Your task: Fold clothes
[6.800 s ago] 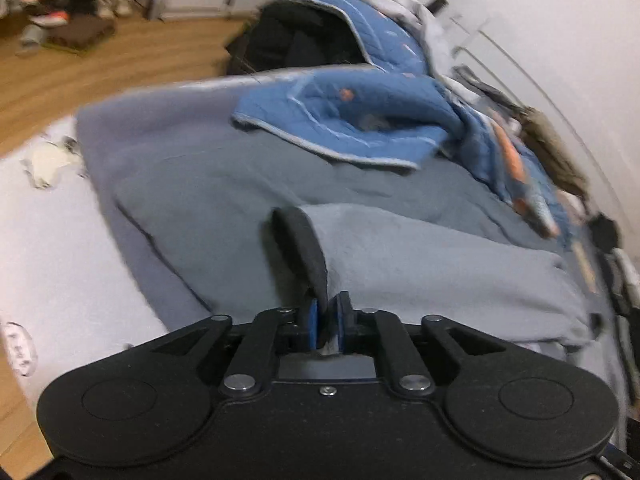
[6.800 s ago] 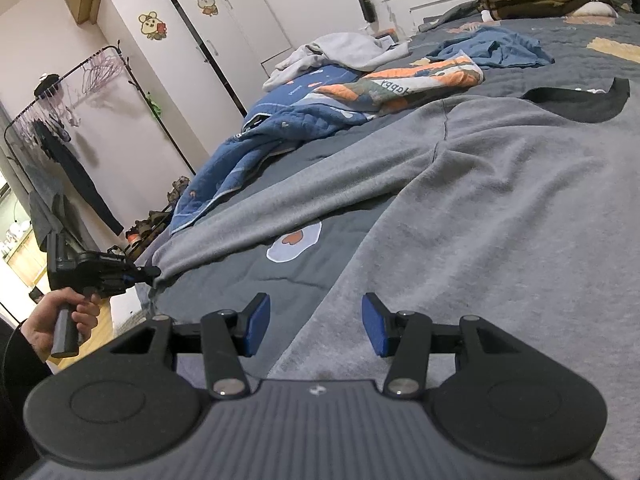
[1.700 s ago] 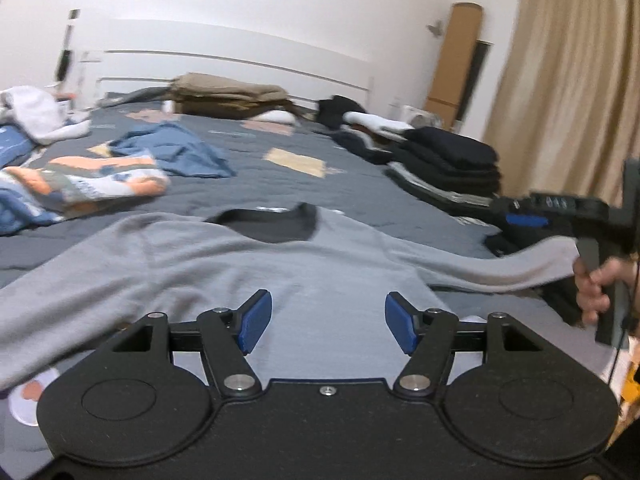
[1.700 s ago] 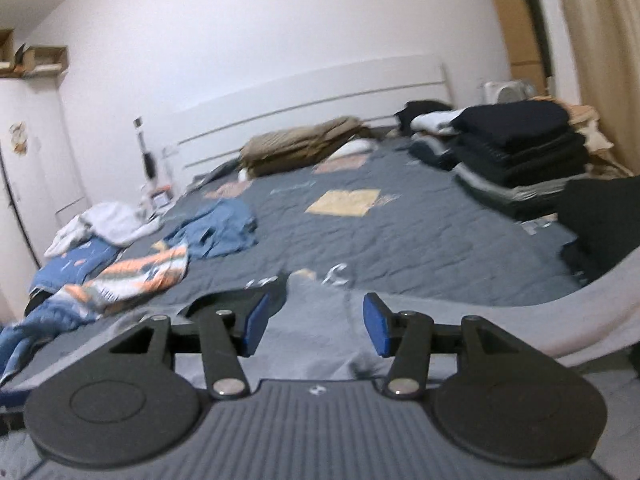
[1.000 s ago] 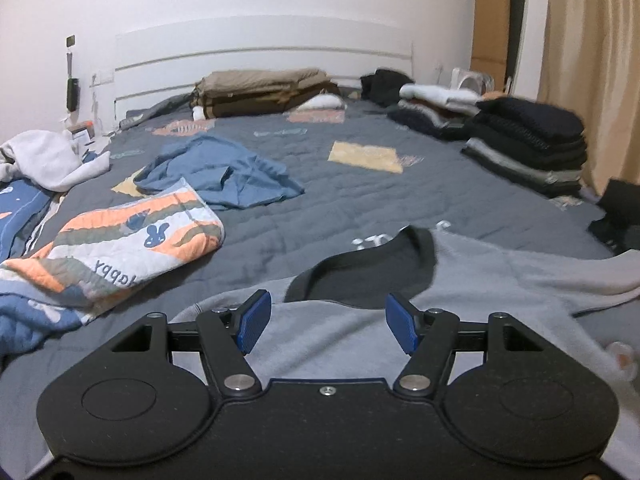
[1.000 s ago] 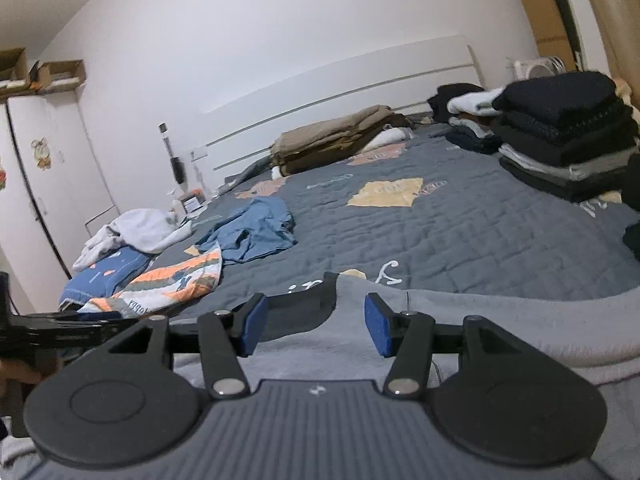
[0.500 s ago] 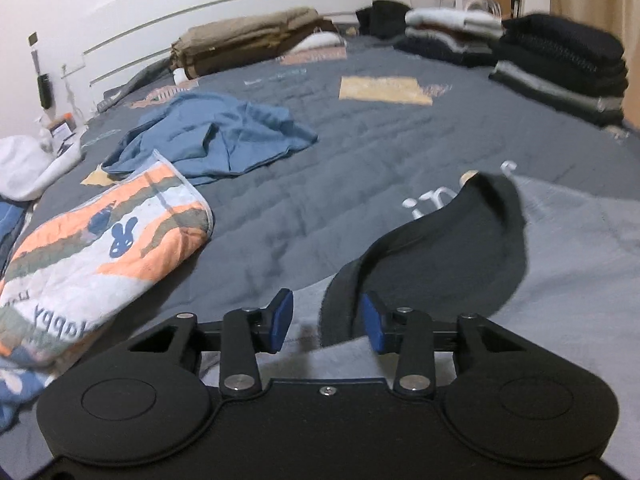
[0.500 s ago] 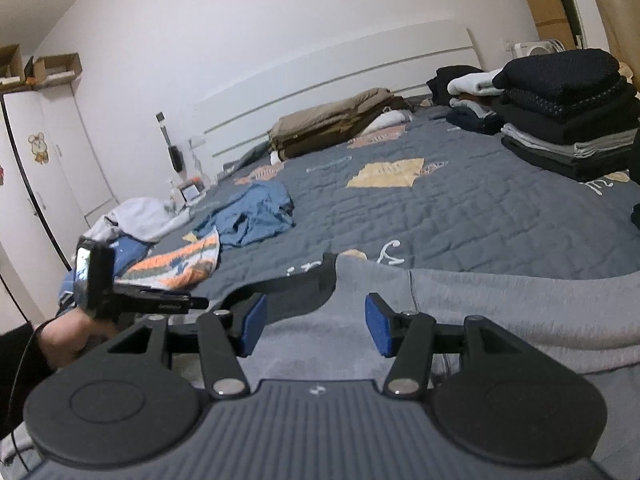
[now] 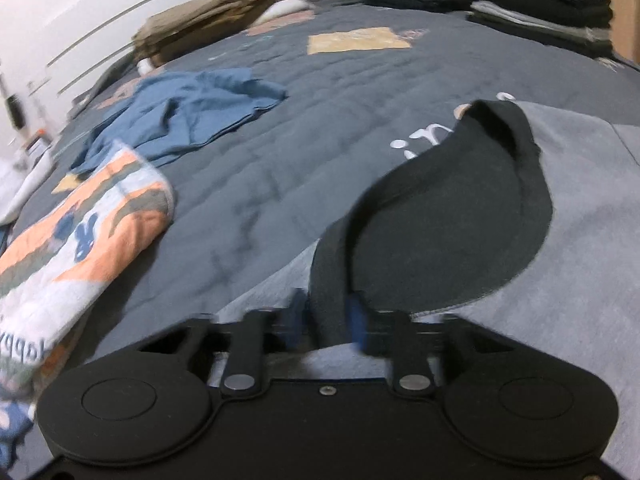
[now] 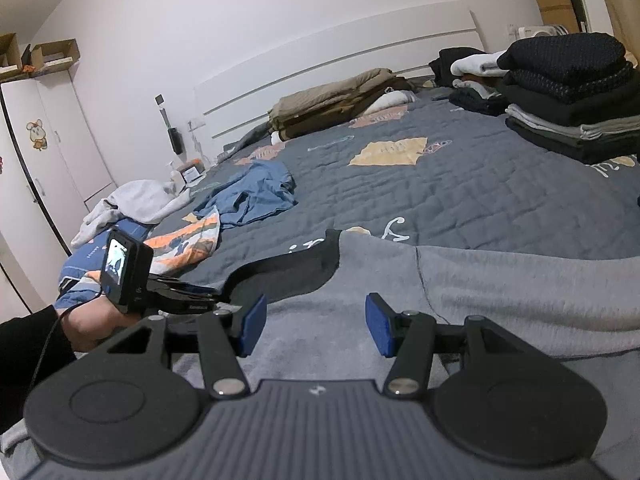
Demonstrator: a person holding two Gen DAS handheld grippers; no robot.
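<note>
**Left claw closes on the sweatshirt collar**

Half a second ago our left gripper (image 9: 327, 318) had its blue pads set apart on either side of the black collar (image 9: 440, 216); now they are pressed in on the collar band, pinching it near its left end — the frame is blurred, so we cannot tell how firm the hold is. Seen from the right wrist, the left hand (image 10: 94, 322) sits low at the sweatshirt's near left shoulder, in much the same place as before.

Our right gripper (image 10: 316, 326) stays spread wide, its pads hovering above the chest of the grey sweatshirt (image 10: 500, 280), holding nothing; its view has barely changed.

The sweatshirt lies flat and face up on the dark grey quilt (image 10: 460, 184), collar toward the headboard, one sleeve running off to the right.

Farther out on the quilt — left of the collar — lies an orange-striped cloth (image 9: 80, 232), then a crumpled blue garment (image 9: 188, 112). Beyond these, a folded brown pile (image 10: 336, 104) rests by the white headboard (image 10: 340, 64), and a stack of folded dark clothes (image 10: 572, 92) stands at the far right.
</note>
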